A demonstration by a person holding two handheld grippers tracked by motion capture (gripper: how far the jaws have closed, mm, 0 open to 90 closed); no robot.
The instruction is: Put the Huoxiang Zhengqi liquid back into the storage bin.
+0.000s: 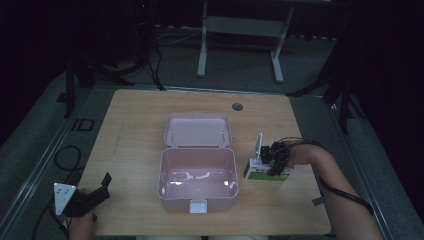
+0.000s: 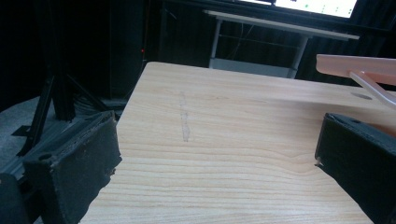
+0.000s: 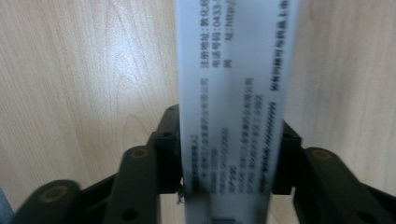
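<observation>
I see the table [image 1: 140, 115] across the middle of the high view, light wood, with a small round hole [image 1: 237, 106] near its upper edge.

At centre frame sits the pink bin [image 1: 197, 179], open. Its lid [image 1: 197, 131] is hinged back and lies flat just above it in the picture. A white latch [image 1: 198, 206] shows at the bin's lower edge.

Right of the bin, apart from it, lies the box [image 1: 261, 172], white with green print on its side, flat on the table. In the right gripper view the box [image 3: 236, 93] runs up the middle of the frame as a long white face with blurred dark print.

My right gripper [image 1: 276, 161] is at centre right of the high view, down on the box. In its own view the right gripper [image 3: 231, 154] has one black jaw against each long side of the box, pressed to it: closed on the box. The box rests on the wood.

My left gripper [image 1: 95, 195] is at lower left of the high view, near the table's corner, well apart from the bin. In its own view the left gripper [image 2: 215, 154] has jaws wide apart over bare wood, nothing between them: open. The lid's edge [image 2: 357, 65] shows at upper right there.
</observation>
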